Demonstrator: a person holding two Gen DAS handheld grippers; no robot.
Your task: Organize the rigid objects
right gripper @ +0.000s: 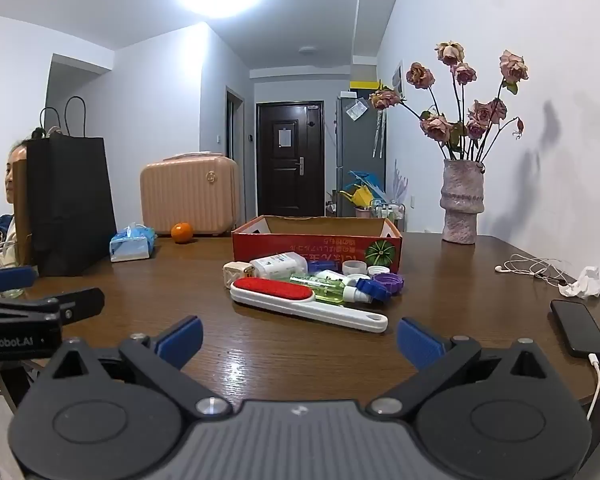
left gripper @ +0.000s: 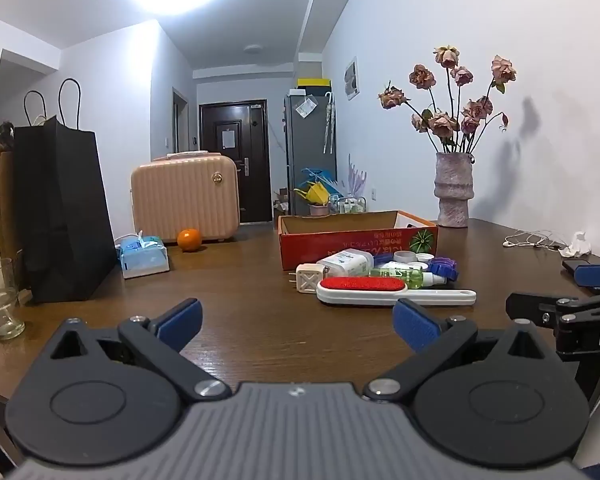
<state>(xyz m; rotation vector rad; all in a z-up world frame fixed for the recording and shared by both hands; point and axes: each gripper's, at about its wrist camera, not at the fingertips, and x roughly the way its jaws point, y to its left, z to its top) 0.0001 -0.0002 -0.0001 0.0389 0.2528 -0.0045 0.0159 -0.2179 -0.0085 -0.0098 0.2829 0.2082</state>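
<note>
Nothing is yet picked up: the left gripper (left gripper: pixel 296 322) and right gripper (right gripper: pixel 300 340) are held fully spread and empty above the table's (right gripper: pixel 260 352) near edge. The lint brush (right gripper: pixel 300 304) and small bottles (right gripper: pixel 332 280) are heaped mid-table, against the red box's (right gripper: pixel 316 244) near wall. A reach forward to the brush is probably called for.

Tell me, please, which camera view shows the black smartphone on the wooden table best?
The right wrist view: the black smartphone lies whole at the right, its white charging cable plugged in. The left wrist view shows only a dark corner behind the other claw's blue pad.
</note>
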